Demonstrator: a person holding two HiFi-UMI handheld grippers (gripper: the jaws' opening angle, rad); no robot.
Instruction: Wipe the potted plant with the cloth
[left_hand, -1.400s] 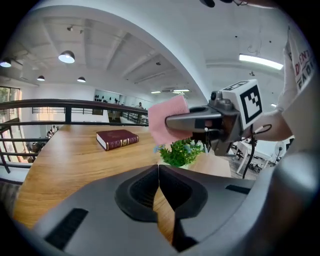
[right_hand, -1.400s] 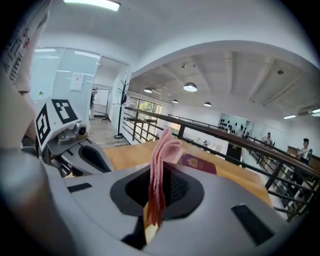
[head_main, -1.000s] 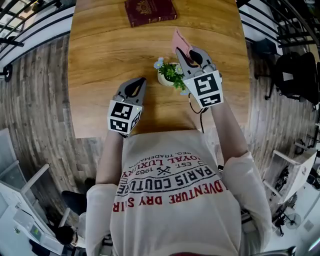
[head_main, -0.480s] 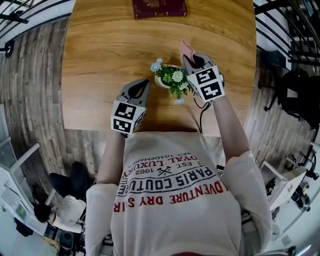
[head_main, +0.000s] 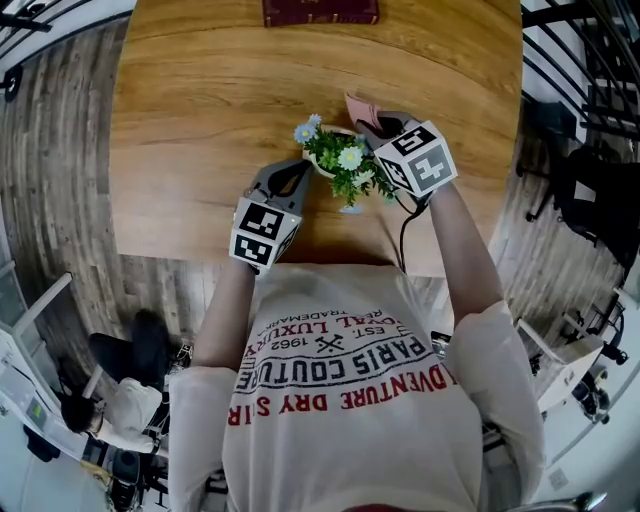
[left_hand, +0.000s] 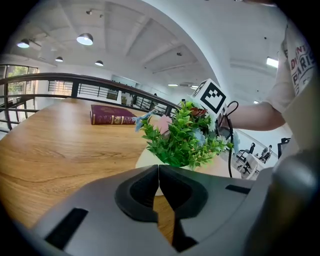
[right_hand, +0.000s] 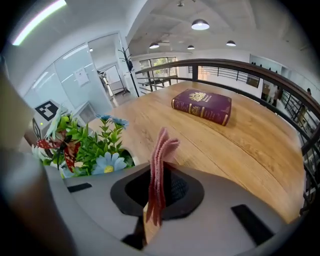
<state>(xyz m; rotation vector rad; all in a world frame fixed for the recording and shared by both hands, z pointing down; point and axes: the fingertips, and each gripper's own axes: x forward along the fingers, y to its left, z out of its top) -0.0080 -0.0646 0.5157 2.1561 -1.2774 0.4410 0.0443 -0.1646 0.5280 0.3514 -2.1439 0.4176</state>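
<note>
The right tool (right_hand: 157, 172) pinches the folded pink cloth (right_hand: 159, 145); the left tool (left_hand: 159, 175) is closed on nothing. Over the last second both have sunk and drawn in on the plant (head_main: 338, 160), which stands on the table (head_main: 190, 120) between them. The cloth is now just beside the leaves, seemingly not yet touching, so wiping looks about to start. The shirt (head_main: 340, 380) reads "PARIS COUTURE" and "EST. 1962"; the gold stamp on the book (head_main: 320, 10) is unreadable
</note>
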